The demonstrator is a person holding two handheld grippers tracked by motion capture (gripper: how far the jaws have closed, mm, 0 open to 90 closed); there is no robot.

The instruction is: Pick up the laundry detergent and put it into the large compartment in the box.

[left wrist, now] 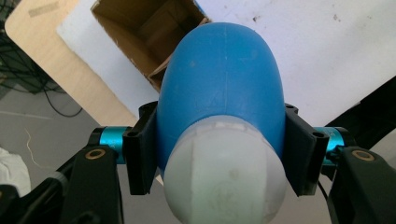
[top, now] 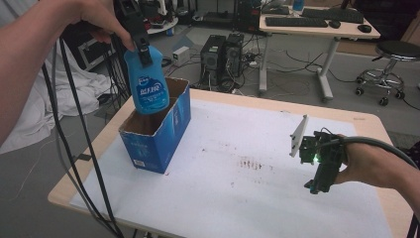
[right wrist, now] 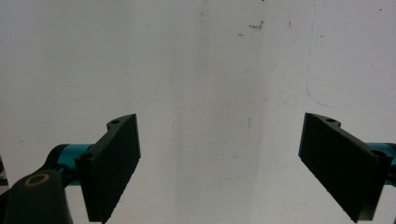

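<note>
Two grippers are at work, and they are doing very different things: the left gripper [top: 143, 49] has its jaws pinched on the neck end of a blue bottle [top: 147, 84], just under the white cap [left wrist: 226, 172], and holds it hanging base-down over the open blue carton [top: 158, 131] at the table's [top: 277, 101] left side, while the right gripper [right wrist: 219, 163] rests low over the white sheet [top: 247, 198] near the right edge with its jaws spread wide and nothing between them. Gripping at the narrow neck looks deliberate, since it lets the wide body drop straight into the carton without the jaws fouling the cardboard walls. In the high view the bottle's base sits about level with the carton's rim, over its far end; whether it has passed inside I cannot tell. The left gripper view looks down past the bottle into the brown interior, which appears empty, so there seems room to lower it. Open flaps at the carton's top are the nearest edges to catch on. Between carton and right gripper the sheet is bare apart from some reddish stains [top: 252, 163], leaving free space for that hand to come across and steady the carton
</note>
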